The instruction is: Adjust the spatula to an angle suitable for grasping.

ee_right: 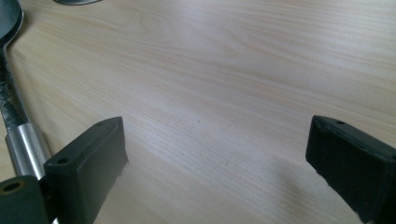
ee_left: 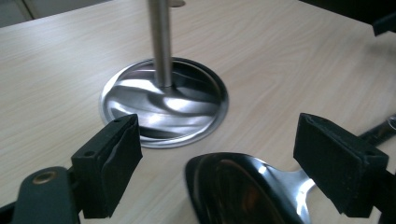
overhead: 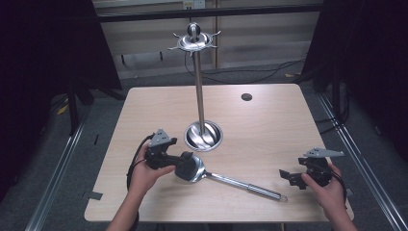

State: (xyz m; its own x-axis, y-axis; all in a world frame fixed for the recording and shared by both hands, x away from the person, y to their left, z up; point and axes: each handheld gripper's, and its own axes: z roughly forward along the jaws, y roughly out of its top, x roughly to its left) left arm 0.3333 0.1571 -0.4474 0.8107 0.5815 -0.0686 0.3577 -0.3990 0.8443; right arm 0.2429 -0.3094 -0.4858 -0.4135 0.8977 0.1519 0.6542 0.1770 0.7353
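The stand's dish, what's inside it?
The dish holds the foot of the pole, standing upright at its middle, and shiny reflections. Nothing else lies in it. In the high view the pole hides a strip of the dish behind it.

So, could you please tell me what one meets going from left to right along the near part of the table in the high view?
Left gripper → ladle → right gripper
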